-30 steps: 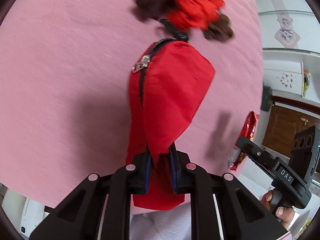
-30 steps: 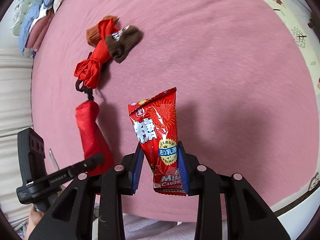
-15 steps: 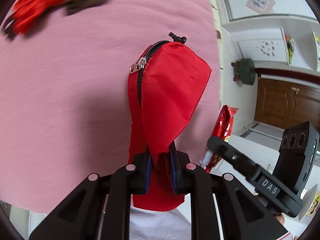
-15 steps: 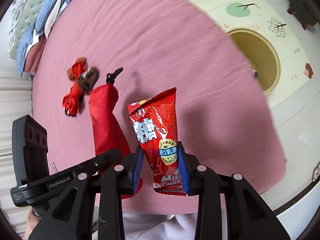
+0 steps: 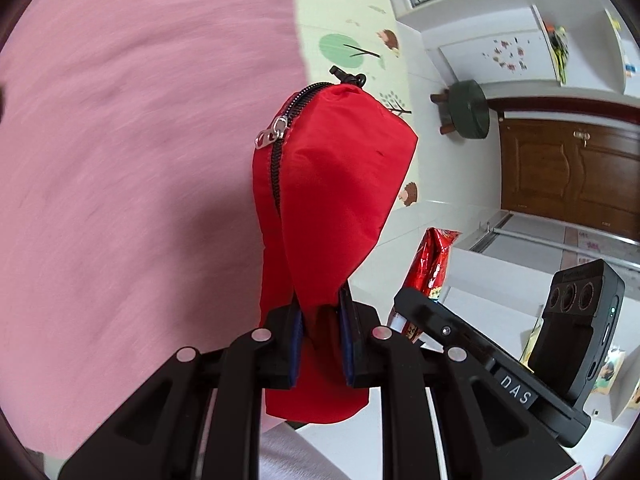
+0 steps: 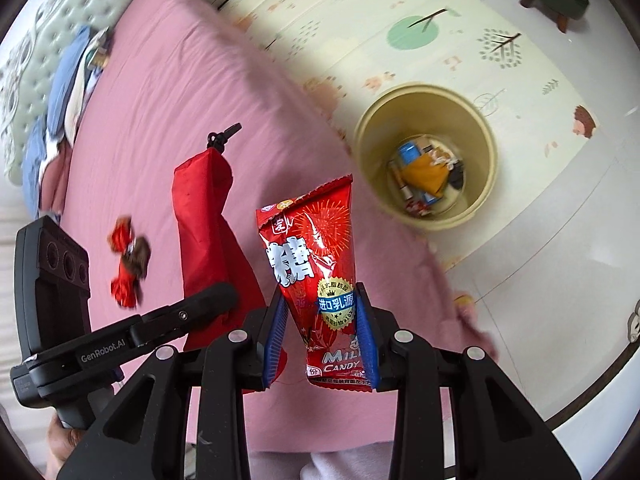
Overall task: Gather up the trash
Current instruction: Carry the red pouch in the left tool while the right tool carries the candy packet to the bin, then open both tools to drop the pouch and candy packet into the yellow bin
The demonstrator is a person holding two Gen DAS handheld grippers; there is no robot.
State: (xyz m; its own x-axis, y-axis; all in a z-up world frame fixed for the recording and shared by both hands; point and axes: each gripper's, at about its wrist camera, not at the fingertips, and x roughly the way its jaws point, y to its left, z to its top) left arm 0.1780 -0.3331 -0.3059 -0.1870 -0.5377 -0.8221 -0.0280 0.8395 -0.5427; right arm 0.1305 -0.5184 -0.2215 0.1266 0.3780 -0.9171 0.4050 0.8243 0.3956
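Both hand-held grippers are clamped on red things: the left hand-held gripper [image 5: 320, 336] pinches the lower part of a red zipped pouch [image 5: 332, 184], the right hand-held gripper [image 6: 322, 332] squeezes a red candy bag [image 6: 316, 276] that stands up between its blue pads. Beneath them lies the pink bed [image 6: 160, 100], with a small red and brown wrapper [image 6: 128, 264] on it. Farther off, on the patterned floor mat [image 6: 460, 12] just beside the bed, stands a yellow bin [image 6: 368, 136] with trash in it.

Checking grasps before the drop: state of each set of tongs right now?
Left tongs: closed on the red zippered pouch.
Right tongs: closed on the red candy bag.
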